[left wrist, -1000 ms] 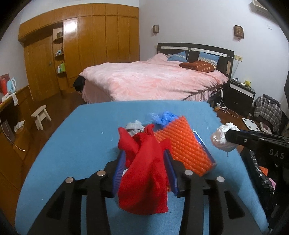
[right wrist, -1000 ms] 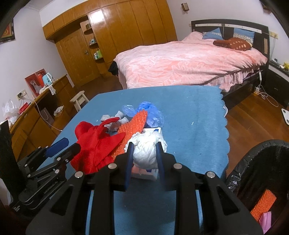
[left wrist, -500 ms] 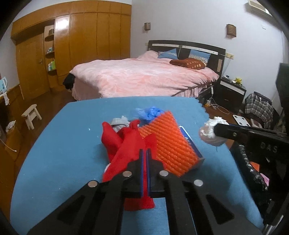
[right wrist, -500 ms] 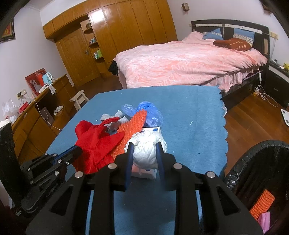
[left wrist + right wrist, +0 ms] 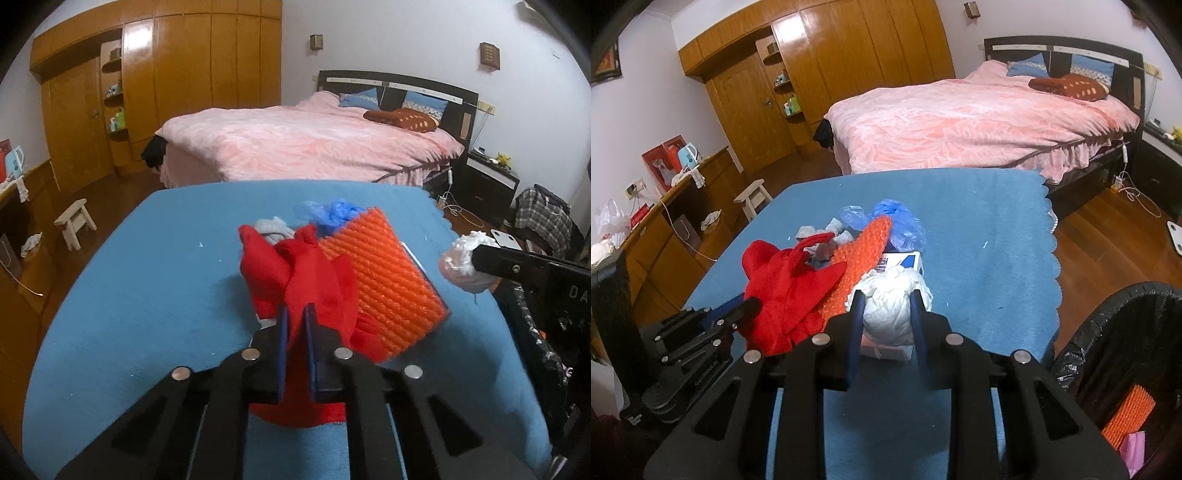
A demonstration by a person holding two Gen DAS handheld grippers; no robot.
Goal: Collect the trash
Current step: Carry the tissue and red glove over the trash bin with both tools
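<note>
On the blue table cover point(image 5: 155, 295) a small heap of trash is sitting near the middle, and both tongs are working at it. Left gripper point(image 5: 295, 314) is clamping its blue pads on a fold of the red cloth point(image 5: 310, 280), jaws nearly together with the fabric pinched between them; the rest of the cloth is draping over the heap and under the fingers. Right gripper point(image 5: 886, 306) is holding a crumpled white paper wad point(image 5: 890, 302) between its pads, squeezed on both sides, hovering just above the heap's near edge. Orange bubble wrap point(image 5: 384, 280) is leaning against the red cloth, lying over a white and blue box point(image 5: 905, 262). Blue plastic bag point(image 5: 901, 221) and some grey scraps point(image 5: 820, 240) are lying behind it, touching the pile. Black-lined trash bin point(image 5: 1108, 332) is standing off the table's right edge, with an orange piece point(image 5: 1130, 413) and something pink already inside.

Behind the table a bed with a pink cover point(image 5: 960, 122) is filling the room's middle, dark headboard at the wall. Wooden wardrobe point(image 5: 842, 66) is running along the far wall; a small white stool point(image 5: 753, 195) is standing on the wood floor beside a low wooden sideboard at left.
</note>
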